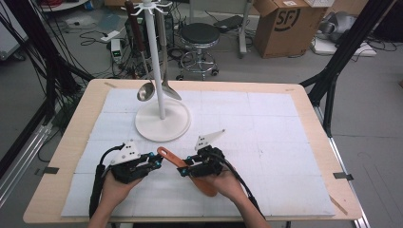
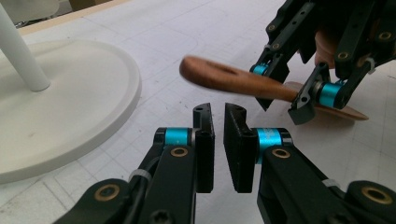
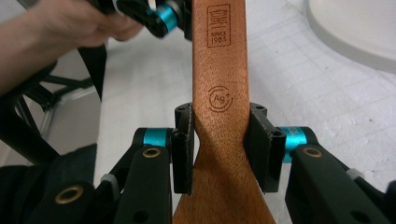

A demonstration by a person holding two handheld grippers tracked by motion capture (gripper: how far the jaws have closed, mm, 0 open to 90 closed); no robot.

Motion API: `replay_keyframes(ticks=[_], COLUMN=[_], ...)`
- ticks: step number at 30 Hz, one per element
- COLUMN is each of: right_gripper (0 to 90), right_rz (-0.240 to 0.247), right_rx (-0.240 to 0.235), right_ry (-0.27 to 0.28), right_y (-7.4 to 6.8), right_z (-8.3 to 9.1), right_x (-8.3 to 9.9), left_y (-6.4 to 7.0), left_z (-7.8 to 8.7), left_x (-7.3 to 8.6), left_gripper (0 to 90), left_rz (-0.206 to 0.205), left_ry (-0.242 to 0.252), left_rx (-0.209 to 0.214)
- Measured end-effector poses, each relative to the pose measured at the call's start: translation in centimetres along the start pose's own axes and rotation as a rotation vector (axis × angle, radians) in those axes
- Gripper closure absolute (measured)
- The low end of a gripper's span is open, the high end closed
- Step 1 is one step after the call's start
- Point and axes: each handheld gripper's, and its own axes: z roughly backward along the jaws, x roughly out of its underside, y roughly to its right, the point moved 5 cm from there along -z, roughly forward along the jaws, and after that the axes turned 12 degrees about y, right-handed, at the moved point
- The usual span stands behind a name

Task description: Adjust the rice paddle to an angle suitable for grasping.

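Observation:
A wooden spatula (image 1: 171, 159) lies low over the white mat, its handle end with a hole pointing toward the stand. My right gripper (image 1: 186, 167) is shut on its neck. In the right gripper view the jaws of the right gripper (image 3: 220, 140) press both edges of the spatula (image 3: 219, 56), just below the burnt-in marks. My left gripper (image 1: 156, 160) sits just left of the handle end. The left gripper (image 2: 218, 140) has its jaws almost together with nothing between them, and the spatula (image 2: 224, 78) hangs just beyond their tips.
A white utensil stand (image 1: 163, 124) with a round base stands behind the grippers, and a metal ladle (image 1: 146, 90) and a second metal utensil (image 1: 170, 90) hang from it. A white mat (image 1: 266, 142) covers the wooden table. A stool and a cardboard box stand on the floor beyond.

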Motion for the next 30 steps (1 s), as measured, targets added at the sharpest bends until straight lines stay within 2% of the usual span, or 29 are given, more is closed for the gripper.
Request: replay_keyframes(ticks=[15, 18, 30], right_gripper=[65.4, 65.5, 65.6], right_rz=[-0.038, -0.048, -0.036], right_rx=[0.007, 0.013, 0.040], right_ry=[0.111, 0.126, 0.180], right_y=[0.3, 0.3, 0.3], right_z=[2.0, 2.3, 2.7], right_x=[-1.4, -1.6, -2.1], left_y=[0.3, 0.6, 2.8], left_z=[-0.2, -0.3, -1.6], left_x=[0.1, 0.0, -0.4], left_gripper=[74.8, 72.4, 59.7], left_rz=[0.001, -0.003, -0.004], left_ry=[-0.003, -0.001, 0.002], left_rx=[0.019, 0.033, 0.140])
